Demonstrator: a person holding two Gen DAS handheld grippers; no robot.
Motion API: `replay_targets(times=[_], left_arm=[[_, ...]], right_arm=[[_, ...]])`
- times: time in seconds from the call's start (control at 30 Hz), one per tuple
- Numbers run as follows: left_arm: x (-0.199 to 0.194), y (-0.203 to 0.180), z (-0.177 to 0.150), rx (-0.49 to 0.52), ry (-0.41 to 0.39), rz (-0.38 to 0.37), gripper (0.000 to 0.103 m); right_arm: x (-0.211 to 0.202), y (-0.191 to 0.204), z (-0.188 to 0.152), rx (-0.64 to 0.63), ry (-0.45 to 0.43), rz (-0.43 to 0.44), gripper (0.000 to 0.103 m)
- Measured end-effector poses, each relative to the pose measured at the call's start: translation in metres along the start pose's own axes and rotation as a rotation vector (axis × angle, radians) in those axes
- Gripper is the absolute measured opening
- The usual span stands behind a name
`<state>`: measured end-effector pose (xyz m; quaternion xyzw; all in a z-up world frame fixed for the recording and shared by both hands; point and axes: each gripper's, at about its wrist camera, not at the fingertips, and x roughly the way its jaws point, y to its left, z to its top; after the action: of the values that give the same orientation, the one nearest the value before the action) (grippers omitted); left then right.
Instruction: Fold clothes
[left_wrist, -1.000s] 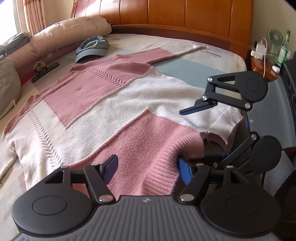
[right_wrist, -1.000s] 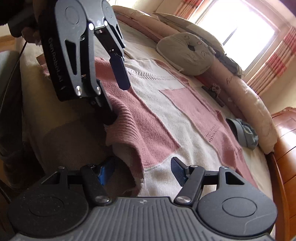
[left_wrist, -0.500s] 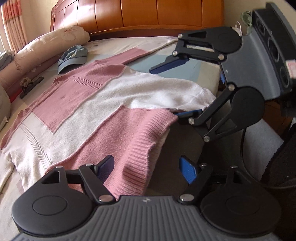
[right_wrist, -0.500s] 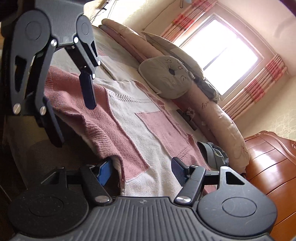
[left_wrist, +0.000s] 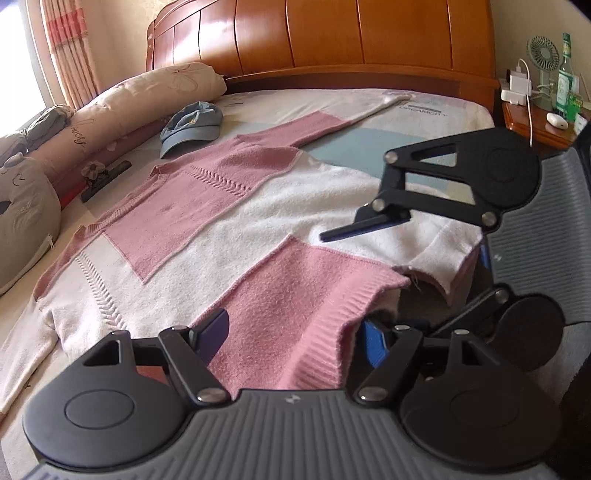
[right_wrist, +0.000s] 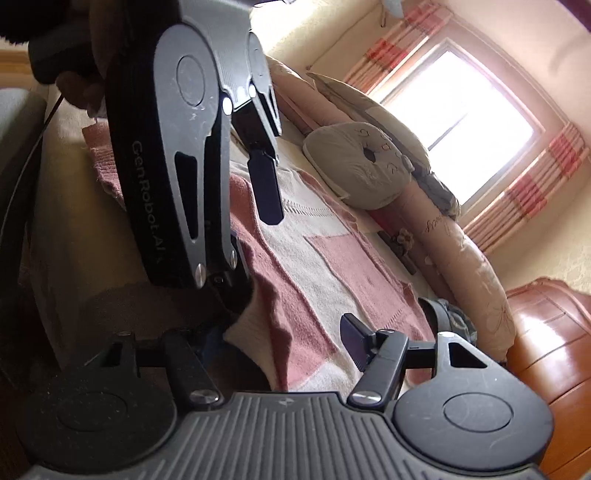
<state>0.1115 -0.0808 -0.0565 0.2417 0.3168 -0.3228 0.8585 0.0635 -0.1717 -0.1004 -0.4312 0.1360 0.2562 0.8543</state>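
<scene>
A pink and white knitted sweater (left_wrist: 221, 229) lies spread flat on the bed, its hem hanging over the near edge. My left gripper (left_wrist: 295, 339) straddles the pink ribbed hem (left_wrist: 317, 332); its jaws are closing and its pads stand clear of the knit. My right gripper (right_wrist: 284, 343) is at the white hem corner (left_wrist: 439, 258), jaws closing. Its upper finger (left_wrist: 362, 227) hovers above the white knit and its lower finger is hidden under the hem. The right wrist view shows one left-gripper finger (right_wrist: 267, 188) above the sweater (right_wrist: 332, 266).
A blue cap (left_wrist: 192, 125) lies beyond the sweater's shoulder. Long pillows (left_wrist: 147, 99) and a round grey cushion (left_wrist: 22, 221) line the left side, with a dark hair clip (left_wrist: 103, 177) beside them. A nightstand (left_wrist: 535, 122) with fan, bottle and charger stands right of the wooden headboard (left_wrist: 332, 37).
Half a second ago the right gripper stood higher and closer in the left wrist view. It has come back down over the white hem corner with narrower jaws. The left gripper stays at the pink hem.
</scene>
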Motion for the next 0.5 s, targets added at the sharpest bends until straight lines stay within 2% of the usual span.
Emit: replay_targets(times=[0.03,0.07,0.1,0.23,0.3,0.33,0.37,0.4,0.5], left_arm=[[-0.001,-0.001,-0.003,0.002,0.011,0.004,0.073],[-0.003,-0.001,-0.006,0.003,0.021,0.007,0.073],[-0.006,0.002,-0.011,-0.013,0.029,0.003,0.073],[-0.022,0.019,-0.033,-0.125,0.052,-0.007,0.073],[-0.031,0.028,-0.041,-0.173,0.062,0.003,0.074],[-0.035,0.032,-0.045,-0.196,0.067,0.008,0.074],[-0.039,0.036,-0.048,-0.209,0.078,0.021,0.074],[-0.042,0.039,-0.050,-0.221,0.087,0.036,0.074],[-0.052,0.048,-0.055,-0.263,0.098,0.072,0.074]], right_arm=[[0.005,0.006,0.001,-0.035,-0.007,-0.009,0.057],[0.008,0.011,0.002,-0.067,-0.011,-0.024,0.047],[0.010,0.014,0.003,-0.092,-0.018,-0.036,0.044],[0.012,0.019,0.010,-0.116,-0.064,-0.003,0.044],[0.014,0.022,0.015,-0.106,-0.084,0.046,0.044],[0.014,0.023,0.017,-0.099,-0.083,0.076,0.040],[0.015,0.024,0.019,-0.092,-0.083,0.106,0.023],[0.015,0.024,0.020,-0.084,-0.081,0.135,0.011],[0.011,0.018,0.018,-0.046,-0.058,0.209,0.008]])
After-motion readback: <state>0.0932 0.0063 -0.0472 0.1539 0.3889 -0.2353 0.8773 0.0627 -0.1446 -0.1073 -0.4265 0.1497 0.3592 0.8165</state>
